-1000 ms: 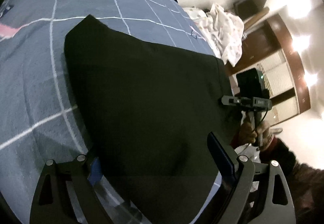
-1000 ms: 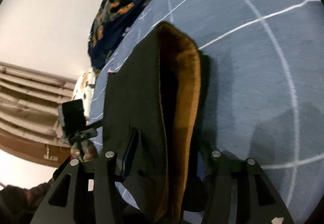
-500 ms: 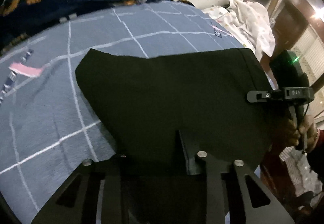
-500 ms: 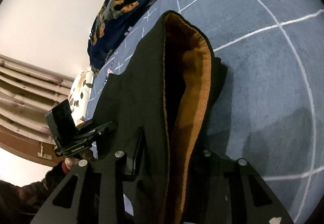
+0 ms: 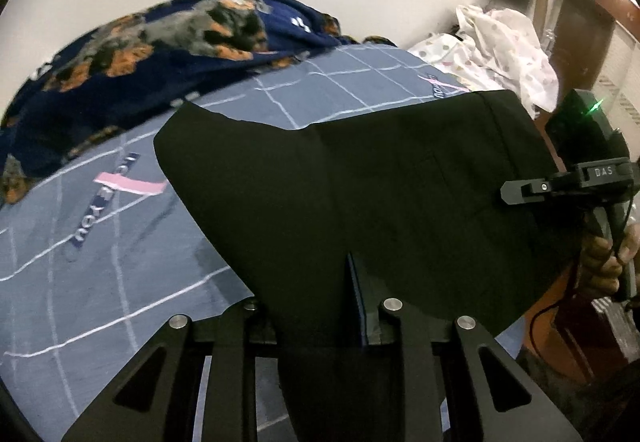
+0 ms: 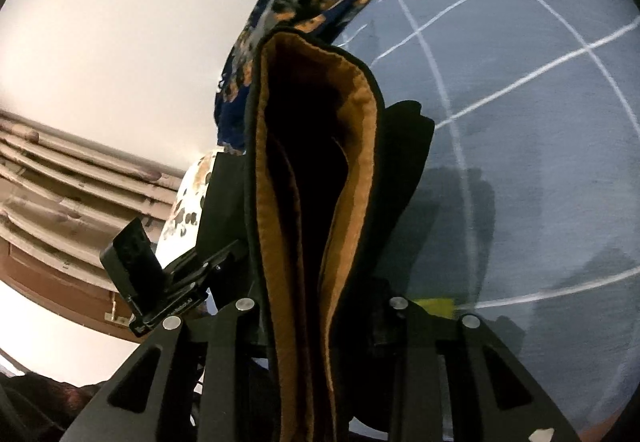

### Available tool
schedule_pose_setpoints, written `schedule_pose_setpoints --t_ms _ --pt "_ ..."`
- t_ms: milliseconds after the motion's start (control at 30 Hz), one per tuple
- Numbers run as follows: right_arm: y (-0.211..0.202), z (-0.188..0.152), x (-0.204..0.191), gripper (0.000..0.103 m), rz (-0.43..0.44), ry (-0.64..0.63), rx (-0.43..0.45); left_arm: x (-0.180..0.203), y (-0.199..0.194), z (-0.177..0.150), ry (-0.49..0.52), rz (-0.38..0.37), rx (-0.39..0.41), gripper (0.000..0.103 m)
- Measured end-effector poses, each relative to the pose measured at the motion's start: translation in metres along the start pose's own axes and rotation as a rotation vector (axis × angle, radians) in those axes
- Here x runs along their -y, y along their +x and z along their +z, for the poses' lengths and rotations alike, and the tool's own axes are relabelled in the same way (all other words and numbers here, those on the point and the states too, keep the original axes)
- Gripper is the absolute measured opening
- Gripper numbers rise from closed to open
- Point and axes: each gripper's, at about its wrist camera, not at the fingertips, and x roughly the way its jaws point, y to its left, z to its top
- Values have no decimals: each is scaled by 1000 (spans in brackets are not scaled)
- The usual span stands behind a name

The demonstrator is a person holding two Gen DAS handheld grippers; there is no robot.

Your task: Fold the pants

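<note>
We hold one pair of black pants [image 5: 360, 194] with two grippers above the blue checked bedsheet [image 5: 100, 242]. Our left gripper [image 5: 320, 302] is clamped on its near edge, our right gripper [image 6: 324, 306] on the orange-lined waistband [image 6: 360, 146].

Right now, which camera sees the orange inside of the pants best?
The right wrist view: it looks straight into the open pants, so the orange lining shows on both sides. The left wrist view shows only the black outside, spread over the bed.
</note>
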Motion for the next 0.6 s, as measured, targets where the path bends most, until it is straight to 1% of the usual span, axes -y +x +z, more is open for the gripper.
schedule_pose_setpoints --t_ms 367,600 --pt "41 7 -42 28 20 -47 -36 -38 -32 -13 -48 70 33 25" --pt "64 8 -62 28 23 -60 -53 -57 -43 -21 -56 119 55 25"
